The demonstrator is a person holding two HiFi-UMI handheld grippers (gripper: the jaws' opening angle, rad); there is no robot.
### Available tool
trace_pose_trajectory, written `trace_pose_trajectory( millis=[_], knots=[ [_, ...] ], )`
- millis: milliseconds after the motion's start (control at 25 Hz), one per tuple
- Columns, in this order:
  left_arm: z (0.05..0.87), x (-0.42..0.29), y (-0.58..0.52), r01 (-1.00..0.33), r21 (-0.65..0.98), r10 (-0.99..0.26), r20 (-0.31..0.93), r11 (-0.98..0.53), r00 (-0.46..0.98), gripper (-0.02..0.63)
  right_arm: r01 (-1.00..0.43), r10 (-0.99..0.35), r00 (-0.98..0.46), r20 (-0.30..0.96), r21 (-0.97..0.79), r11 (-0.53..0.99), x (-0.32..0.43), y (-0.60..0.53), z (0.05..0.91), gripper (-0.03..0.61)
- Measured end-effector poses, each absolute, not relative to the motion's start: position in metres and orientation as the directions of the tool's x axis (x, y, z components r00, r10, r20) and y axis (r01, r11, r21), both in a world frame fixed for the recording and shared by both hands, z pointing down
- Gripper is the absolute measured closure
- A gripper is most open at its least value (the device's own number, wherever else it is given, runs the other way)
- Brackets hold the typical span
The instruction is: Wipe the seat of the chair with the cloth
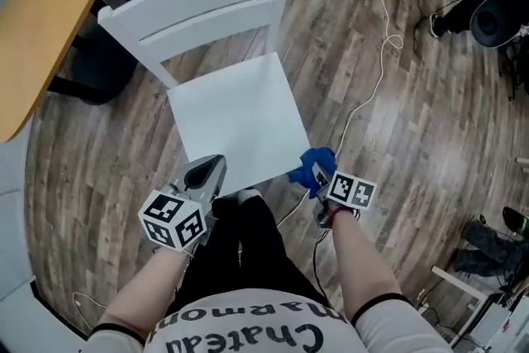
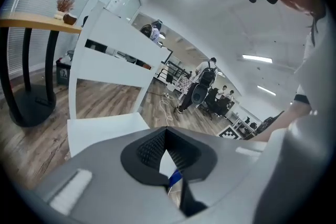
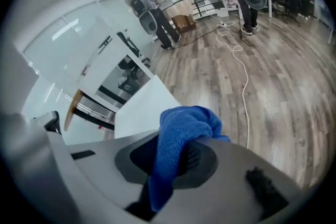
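A white wooden chair stands on the floor in front of me, its seat (image 1: pixel 235 124) bare and its backrest (image 1: pixel 207 8) on the far side. My right gripper (image 1: pixel 318 178) hovers at the seat's near right corner, shut on a bunched blue cloth (image 1: pixel 314 165). In the right gripper view the cloth (image 3: pixel 186 123) bulges up out of the gripper (image 3: pixel 176 157), with the seat (image 3: pixel 142 107) beyond it. My left gripper (image 1: pixel 205 175) is at the seat's near left edge, shut and holding nothing. The left gripper view shows this gripper (image 2: pixel 166 152) low over the seat (image 2: pixel 100 128).
A wooden table (image 1: pixel 41 29) with a dark base (image 1: pixel 95 70) stands left of the chair. A white cable (image 1: pixel 376 78) snakes over the plank floor on the right. A black office chair (image 1: pixel 492 12) is at the far right. The person's dark trousers (image 1: pixel 240 244) are right at the seat's front.
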State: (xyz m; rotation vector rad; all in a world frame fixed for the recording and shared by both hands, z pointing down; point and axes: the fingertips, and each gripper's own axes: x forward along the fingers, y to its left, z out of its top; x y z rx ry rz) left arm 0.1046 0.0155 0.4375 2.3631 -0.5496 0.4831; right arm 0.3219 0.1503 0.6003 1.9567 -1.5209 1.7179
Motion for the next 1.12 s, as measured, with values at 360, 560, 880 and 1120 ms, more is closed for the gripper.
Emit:
trace_pose_trajectory(
  millis=[360,560,880,1120],
  knots=[
    [0.299,0.162,0.042,-0.235,0.579,-0.081,0.279,-0.781,0.957,0.609,-0.785,-0.805,-0.207,0.556,-0.585,-0.203,0.315,0.113,0.431,0.522],
    [0.220,0.168,0.059,-0.077,0.500,0.011,0.170,-0.863,0.985,0.608,-0.817,-0.948,-0.074,0.310,-0.564,-0.121,0.323,0.107,0.289,0.522],
    [0.145,0.112,0.055,0.024,0.433,0.056,0.063,-0.901,0.996,0.607,-0.903,-0.993,0.075,0.090,-0.415,-0.106,0.282,0.130,0.140,0.520],
    [0.108,0.070,0.064,0.122,0.414,0.130,-0.008,-0.902,0.991,0.607,-0.934,-0.993,0.118,-0.030,-0.342,-0.101,0.215,0.153,0.075,0.520]
  ],
)
